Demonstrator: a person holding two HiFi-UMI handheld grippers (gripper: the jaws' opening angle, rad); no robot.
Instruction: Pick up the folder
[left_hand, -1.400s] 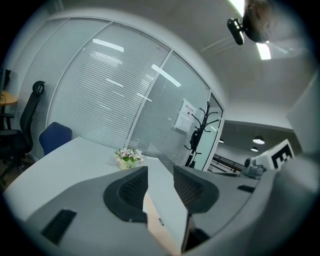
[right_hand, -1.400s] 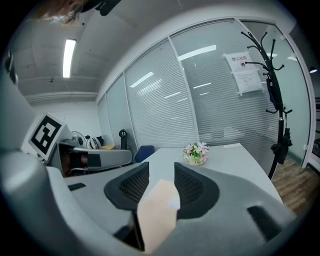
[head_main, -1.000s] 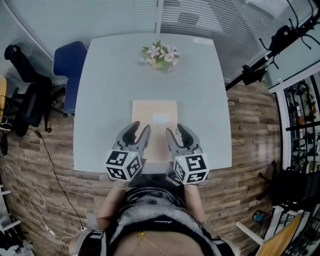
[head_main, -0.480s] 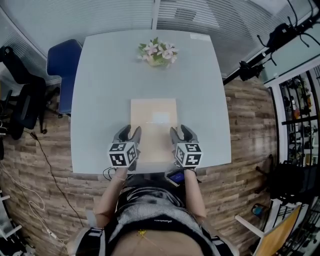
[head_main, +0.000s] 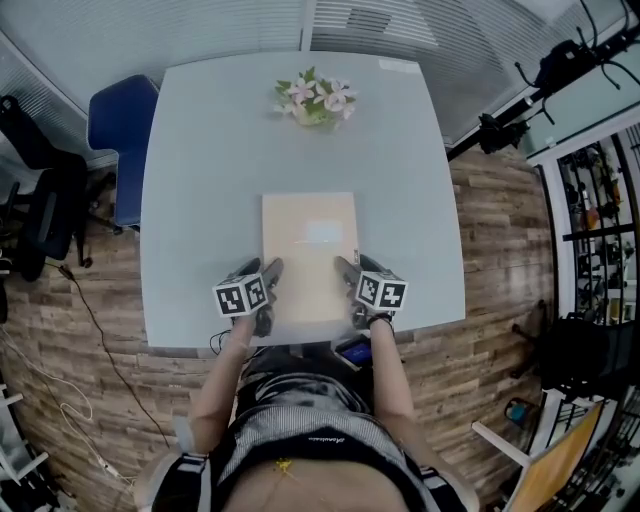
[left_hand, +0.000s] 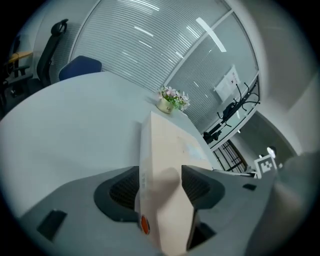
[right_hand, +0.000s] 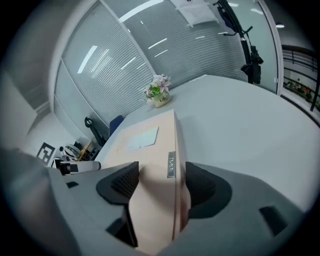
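A flat beige folder (head_main: 308, 250) lies on the near half of the pale grey table (head_main: 200, 150). My left gripper (head_main: 268, 272) sits low at the folder's near left corner and my right gripper (head_main: 350, 272) at its near right corner. In the left gripper view the folder's left edge (left_hand: 170, 145) runs between the jaws of the left gripper (left_hand: 160, 182), which are opening and do not clamp it. In the right gripper view the folder's right edge (right_hand: 150, 140), with a small metal tag, lies between the jaws of the right gripper (right_hand: 161, 180), also opening.
A small pot of flowers (head_main: 315, 100) stands at the table's far side. A blue chair (head_main: 115, 120) and a black chair (head_main: 40, 200) are to the left. A black stand (head_main: 530, 110) rises at the right. The person's body is at the table's near edge.
Both grippers have come down from above the table's near edge onto the folder's near corners. Their jaws stand wider than before, each now straddling a folder edge.
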